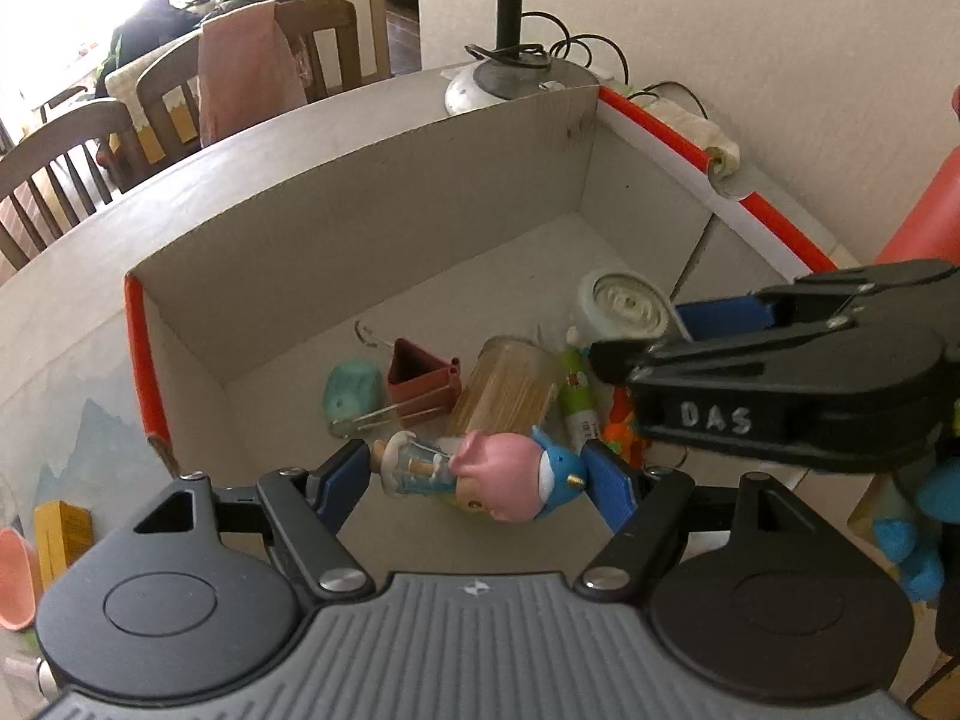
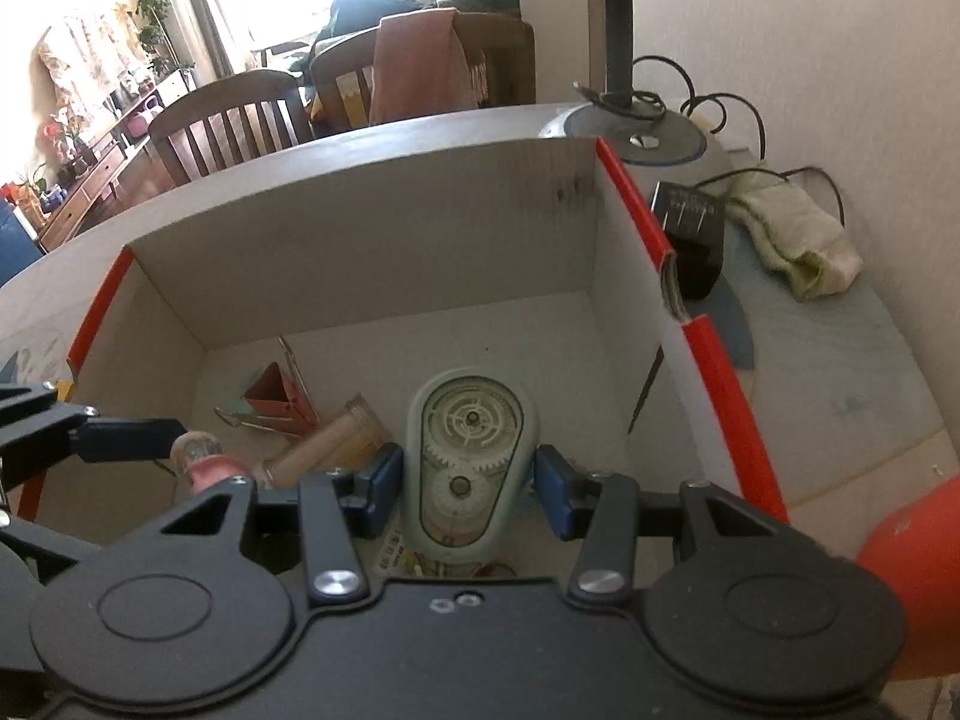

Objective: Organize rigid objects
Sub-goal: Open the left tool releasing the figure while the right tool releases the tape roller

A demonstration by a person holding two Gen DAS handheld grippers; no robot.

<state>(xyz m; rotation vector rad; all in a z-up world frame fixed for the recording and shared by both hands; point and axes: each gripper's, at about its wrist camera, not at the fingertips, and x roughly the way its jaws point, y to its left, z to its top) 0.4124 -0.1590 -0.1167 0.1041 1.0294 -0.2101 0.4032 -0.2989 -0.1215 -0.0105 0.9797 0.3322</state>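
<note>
Left gripper (image 1: 477,480): jaws moderately wide, blue pads clamped on both ends of pink-haired figurine (image 1: 480,474), held crosswise above open cardboard box (image 1: 360,192).

Right gripper (image 2: 468,489): jaws narrower, pads pressed on both sides of pale green correction tape dispenser (image 2: 465,456), gears visible, held over same box.

Box floor: toothpick jar (image 1: 510,384), brown triangular container (image 1: 420,375), teal item (image 1: 351,390), glue stick (image 1: 579,396).

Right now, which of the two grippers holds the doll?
The left gripper holds the doll, pink-haired, crosswise between its blue pads over the box. The right gripper holds a pale green tape dispenser instead.
</note>
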